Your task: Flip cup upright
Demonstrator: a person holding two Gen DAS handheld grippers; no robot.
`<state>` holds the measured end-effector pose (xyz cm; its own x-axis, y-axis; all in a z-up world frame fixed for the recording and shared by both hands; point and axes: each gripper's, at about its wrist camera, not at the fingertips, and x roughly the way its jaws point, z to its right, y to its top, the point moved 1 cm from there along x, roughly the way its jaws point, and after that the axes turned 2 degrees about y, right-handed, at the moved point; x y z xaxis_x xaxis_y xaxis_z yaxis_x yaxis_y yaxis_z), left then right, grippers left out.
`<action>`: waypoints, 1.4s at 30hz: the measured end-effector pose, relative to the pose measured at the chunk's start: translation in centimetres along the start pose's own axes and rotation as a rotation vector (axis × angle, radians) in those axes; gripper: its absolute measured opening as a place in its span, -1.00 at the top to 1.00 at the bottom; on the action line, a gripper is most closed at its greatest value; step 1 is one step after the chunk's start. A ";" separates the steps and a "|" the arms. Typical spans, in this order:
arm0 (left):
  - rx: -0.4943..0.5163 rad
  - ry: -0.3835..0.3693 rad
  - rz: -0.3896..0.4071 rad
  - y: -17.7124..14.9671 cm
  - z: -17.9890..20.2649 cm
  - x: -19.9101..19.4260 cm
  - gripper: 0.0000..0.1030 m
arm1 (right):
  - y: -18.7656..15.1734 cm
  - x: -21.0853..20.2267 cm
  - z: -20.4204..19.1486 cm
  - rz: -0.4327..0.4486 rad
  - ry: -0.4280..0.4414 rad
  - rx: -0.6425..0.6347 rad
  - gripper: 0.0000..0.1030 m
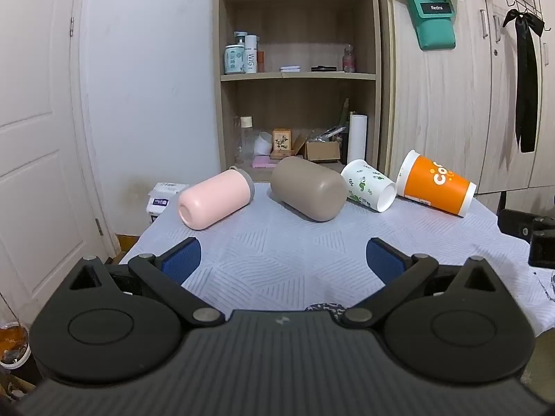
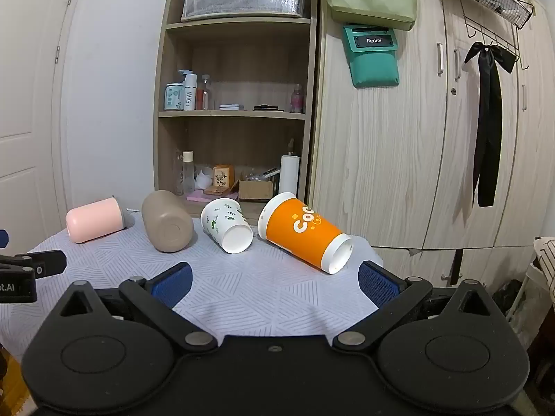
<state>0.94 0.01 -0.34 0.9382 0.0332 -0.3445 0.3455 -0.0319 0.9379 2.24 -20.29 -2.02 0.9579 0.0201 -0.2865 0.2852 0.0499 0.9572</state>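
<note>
Even, soft indoor light; faint shadows under the lying cups; both views sharp, with strong fisheye bending at edges.

Four cups lying on their sides in a row across the far part of the desk (image 1: 277,253).

From left: a pink cup (image 1: 215,198) with a grey lid end turned away and its base toward the cameras; a taupe cup (image 1: 308,189), base facing forward-right; a white paper cup (image 1: 368,185) with green leaf print, its narrow base toward the cameras; and an orange paper cup (image 1: 435,184) with white lettering and white rims, tilted, base pointing right. The white cup lies just beside the taupe and orange ones; the pink sits apart.
</note>
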 end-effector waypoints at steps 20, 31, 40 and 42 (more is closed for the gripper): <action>-0.001 -0.016 -0.018 -0.4 -0.2 0.0 -1.00 | -0.1 0.0 -0.2 -0.006 -0.002 -0.001 -1.00; -0.007 -0.037 -0.054 -0.7 -0.4 0.5 -1.00 | -0.1 0.0 -0.4 -0.004 -0.001 -0.011 -1.00; -0.008 -0.044 -0.047 -0.7 -0.3 0.3 -1.00 | -0.5 -0.1 -0.7 -0.004 0.000 -0.018 -1.00; -0.021 -0.043 -0.036 -0.7 -0.4 0.2 -1.00 | -0.5 -0.1 -0.8 -0.004 0.001 -0.021 -1.00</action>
<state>0.91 0.49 -1.08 0.9253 -0.0092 -0.3790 0.3789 -0.0102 0.9254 1.94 -19.49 -2.51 0.9568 0.0207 -0.2900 0.2879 0.0709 0.9550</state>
